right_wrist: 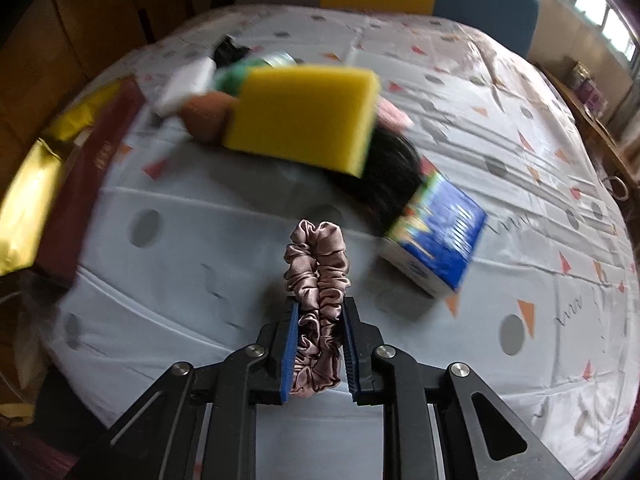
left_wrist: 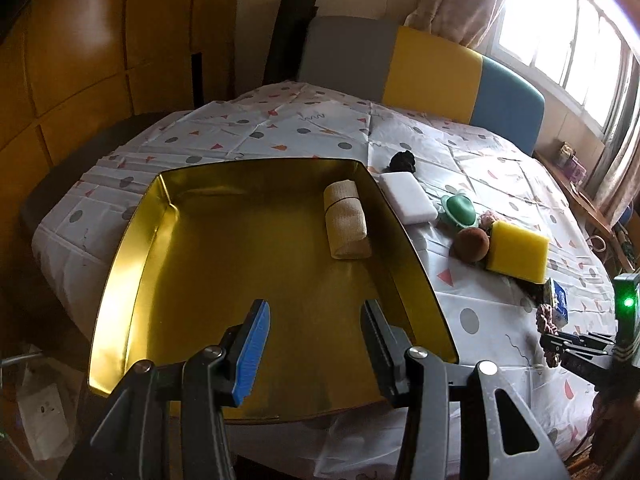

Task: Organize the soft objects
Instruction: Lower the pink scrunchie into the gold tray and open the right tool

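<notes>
My left gripper [left_wrist: 314,316] hangs open over the near part of a gold metal tray [left_wrist: 256,280], with nothing between its fingers. A beige rolled bandage [left_wrist: 346,220] lies in the tray's far right corner. My right gripper [right_wrist: 319,316] is shut on a pink satin scrunchie [right_wrist: 318,264], which sticks up out of the jaws above the tablecloth. In the left wrist view the same scrunchie [left_wrist: 544,316] and right gripper [left_wrist: 568,344] show at the right edge. On the cloth lie a yellow sponge [left_wrist: 519,250], a brown ball [left_wrist: 472,243], a green toy [left_wrist: 460,210] and a white sponge [left_wrist: 408,197].
A black fuzzy item [left_wrist: 403,161] lies behind the white sponge. A blue printed box [right_wrist: 436,236] sits just right of the scrunchie, with a dark hairy thing [right_wrist: 390,176] behind it. The tray's dark red outer wall [right_wrist: 80,196] stands at left. Chairs [left_wrist: 436,74] line the far table edge.
</notes>
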The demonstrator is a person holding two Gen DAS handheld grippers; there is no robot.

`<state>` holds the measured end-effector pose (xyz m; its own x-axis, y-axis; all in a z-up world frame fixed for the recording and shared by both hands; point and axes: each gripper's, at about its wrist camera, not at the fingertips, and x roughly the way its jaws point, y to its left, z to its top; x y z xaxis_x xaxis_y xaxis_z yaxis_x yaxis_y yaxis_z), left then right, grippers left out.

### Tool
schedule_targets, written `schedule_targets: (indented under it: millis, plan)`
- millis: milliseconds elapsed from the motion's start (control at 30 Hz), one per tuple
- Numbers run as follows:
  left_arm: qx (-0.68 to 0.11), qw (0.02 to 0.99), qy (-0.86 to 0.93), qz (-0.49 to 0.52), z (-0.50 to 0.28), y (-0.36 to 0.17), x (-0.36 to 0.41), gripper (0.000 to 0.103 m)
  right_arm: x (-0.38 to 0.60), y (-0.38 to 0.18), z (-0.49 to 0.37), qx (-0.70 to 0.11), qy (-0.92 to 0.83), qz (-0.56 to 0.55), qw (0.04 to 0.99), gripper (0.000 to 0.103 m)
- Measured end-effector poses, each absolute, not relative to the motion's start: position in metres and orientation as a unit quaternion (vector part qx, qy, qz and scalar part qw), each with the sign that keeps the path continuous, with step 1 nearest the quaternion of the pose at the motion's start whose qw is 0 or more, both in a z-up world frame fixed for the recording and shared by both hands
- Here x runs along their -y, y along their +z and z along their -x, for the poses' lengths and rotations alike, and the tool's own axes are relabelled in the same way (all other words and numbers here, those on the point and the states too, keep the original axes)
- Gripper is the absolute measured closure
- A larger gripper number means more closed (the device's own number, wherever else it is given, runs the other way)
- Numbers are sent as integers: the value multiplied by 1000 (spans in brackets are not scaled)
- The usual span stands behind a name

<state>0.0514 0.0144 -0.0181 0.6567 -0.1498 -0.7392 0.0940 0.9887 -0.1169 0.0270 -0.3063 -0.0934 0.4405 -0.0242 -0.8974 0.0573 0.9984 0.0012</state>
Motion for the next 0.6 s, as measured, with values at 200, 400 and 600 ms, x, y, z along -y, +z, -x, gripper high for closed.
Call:
schedule_targets:
  millis: [200, 400, 600]
  plan:
    - [-401, 913, -62, 36, -46, -15, -21, 55, 264, -71, -33, -502, 27, -31, 864, 83]
    - [-400, 914, -55, 43, -44, -15, -28, 55, 214, -53, -40, -481, 82, -37, 872, 83]
    - [-401, 914, -45, 49, -43, -16, -38, 55, 165, -38, -54, -471, 139, -37, 870, 83]
